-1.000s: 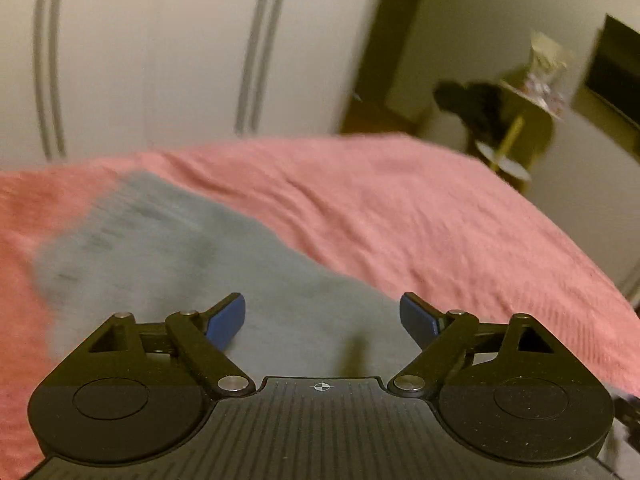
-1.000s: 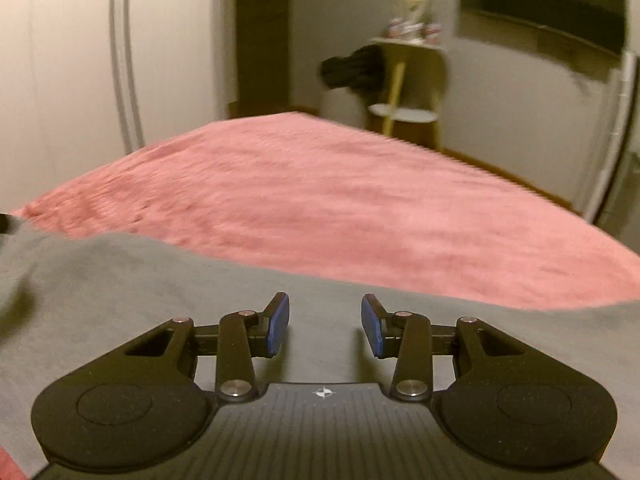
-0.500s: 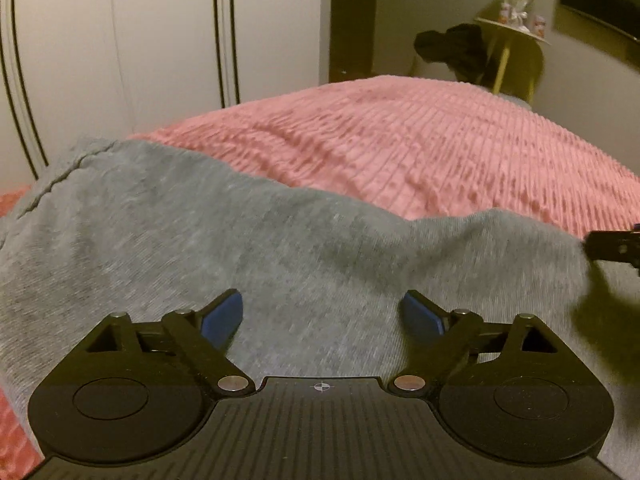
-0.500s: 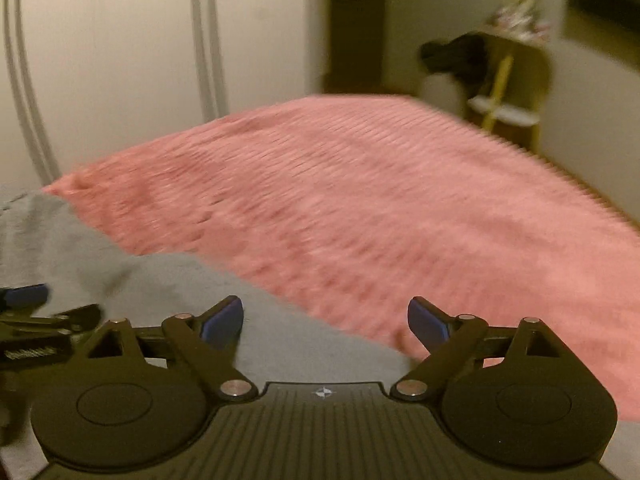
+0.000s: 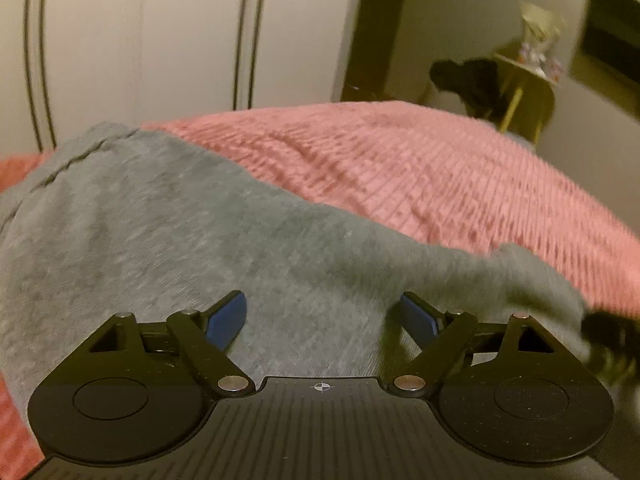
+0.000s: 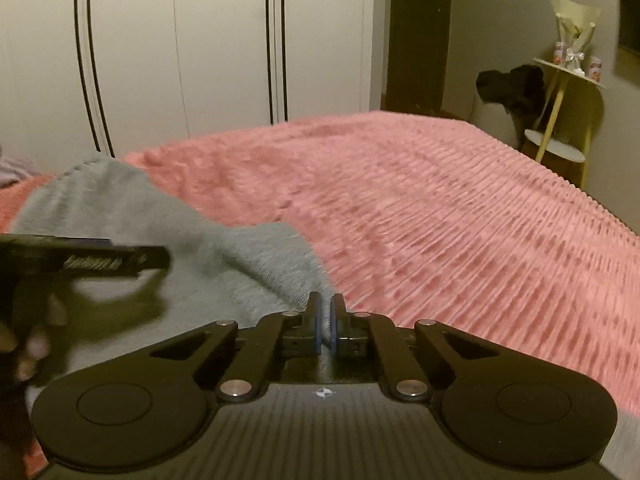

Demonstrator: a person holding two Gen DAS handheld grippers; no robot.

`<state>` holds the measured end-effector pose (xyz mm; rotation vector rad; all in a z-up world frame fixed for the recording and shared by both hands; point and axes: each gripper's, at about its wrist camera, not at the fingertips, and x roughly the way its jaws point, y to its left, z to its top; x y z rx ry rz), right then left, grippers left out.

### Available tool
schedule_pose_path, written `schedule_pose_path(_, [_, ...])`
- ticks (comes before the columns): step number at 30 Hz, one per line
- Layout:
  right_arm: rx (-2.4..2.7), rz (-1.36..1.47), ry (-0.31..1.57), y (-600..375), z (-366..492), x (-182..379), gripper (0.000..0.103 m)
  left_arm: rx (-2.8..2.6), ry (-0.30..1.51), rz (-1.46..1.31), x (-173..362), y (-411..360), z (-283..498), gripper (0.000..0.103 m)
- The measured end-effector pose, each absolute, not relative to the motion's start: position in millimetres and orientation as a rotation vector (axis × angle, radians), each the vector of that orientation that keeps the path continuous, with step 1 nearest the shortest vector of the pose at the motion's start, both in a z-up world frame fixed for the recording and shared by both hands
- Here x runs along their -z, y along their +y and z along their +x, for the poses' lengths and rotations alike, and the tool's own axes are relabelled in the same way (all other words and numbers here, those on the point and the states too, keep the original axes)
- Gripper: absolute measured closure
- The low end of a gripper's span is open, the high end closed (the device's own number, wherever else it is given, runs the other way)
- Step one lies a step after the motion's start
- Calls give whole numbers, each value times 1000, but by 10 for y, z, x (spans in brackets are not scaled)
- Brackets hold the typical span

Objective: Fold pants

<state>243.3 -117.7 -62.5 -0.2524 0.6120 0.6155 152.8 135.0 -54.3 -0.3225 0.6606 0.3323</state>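
Both wrist cameras are riding low and close over the grey pants (image 5: 192,240), tilting down across the pink bedspread (image 5: 440,184) toward the white wardrobe (image 5: 140,40). The left wrist view is sitting nearer the cloth; the right wrist view is looking from further right, catching the left gripper (image 6: 88,260) at its left edge. Both are sharing the yellow side table (image 6: 568,80).
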Motion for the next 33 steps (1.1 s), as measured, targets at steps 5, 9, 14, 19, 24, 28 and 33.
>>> schedule_pose_path(5, [-644,-294,618,-1188,2125,718,100,-267,664,-508,428,1341,1463,15])
schedule_pose_path(9, [-657,-300,623,-1204,2019,757,100,-187,721,-560,446,1207,1546,10])
schedule_pose_path(14, [-682,-337,644,-1214,1993,769,99,-243,722,-332,556,1097,1662,51])
schedule_pose_path(19, [-675,-235,619,-1268,2082,605,93,-220,709,-277,568,1075,1617,66])
schedule_pose_path(24, [-635,-179,594,-1282,2254,468,85,-207,709,-306,575,1124,1580,67])
schedule_pose_path(28, [-601,-60,606,-1346,2464,410,82,-210,707,-293,575,1103,1567,67])
schedule_pose_path(33, [-624,-104,729,-1241,2650,609,65,-208,704,-277,582,1096,1560,67])
